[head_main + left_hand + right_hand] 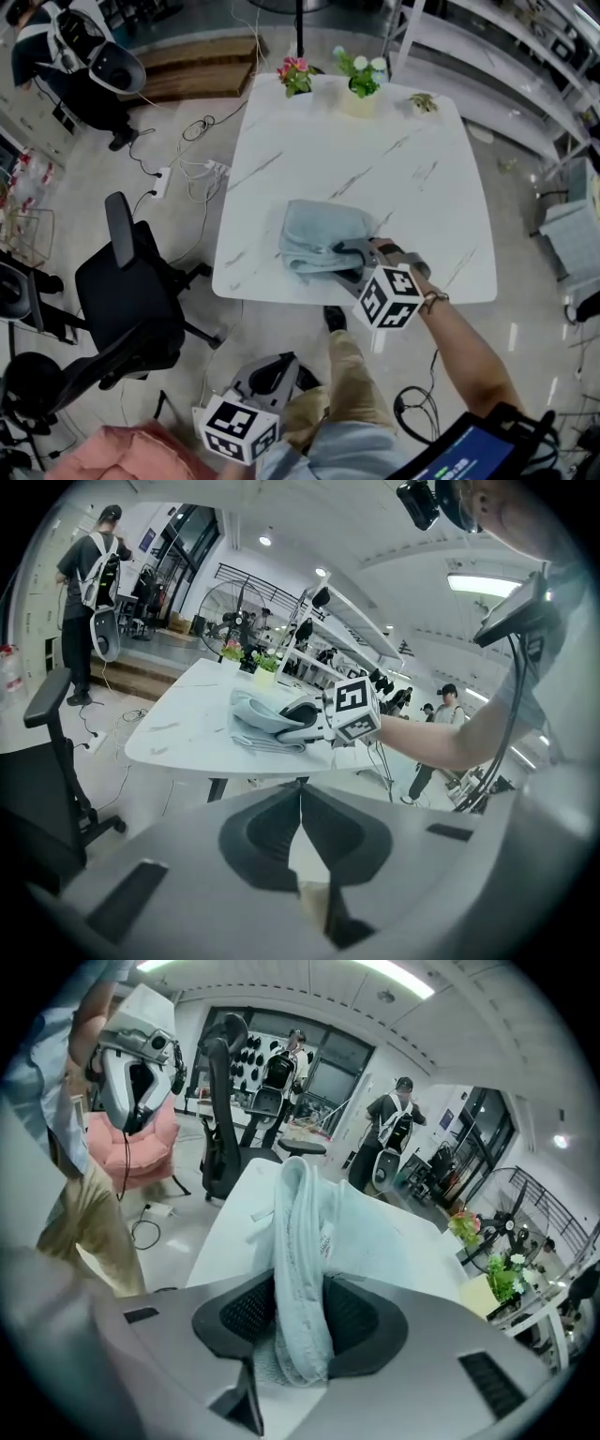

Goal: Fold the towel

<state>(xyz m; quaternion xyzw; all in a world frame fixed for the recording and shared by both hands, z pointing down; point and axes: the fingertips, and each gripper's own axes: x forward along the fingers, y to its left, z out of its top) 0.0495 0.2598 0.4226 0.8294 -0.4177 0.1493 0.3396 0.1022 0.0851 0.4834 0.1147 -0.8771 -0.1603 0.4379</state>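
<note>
Pale blue towel point(314, 239) lies bunched on the white marble table point(375, 159), near its front edge. One thick fold stands between the right gripper point(300, 1335) fingers, filling the half-wide gap and touching both pads; the rest spreads beyond the fingertips. Left gripper point(300, 808) hangs low, off the table, well short of the towel, fingers pressed together, nothing between them.

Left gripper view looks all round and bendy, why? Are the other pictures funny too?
Left gripper view: a wide-angle lens curves the room into a circle with dark corners; the ceiling light glares white, and the left gripper up close is soft. Right gripper view: same curving, but the towel is sharp. Head view: milder bending at the edges, with shine on the floor.
</note>
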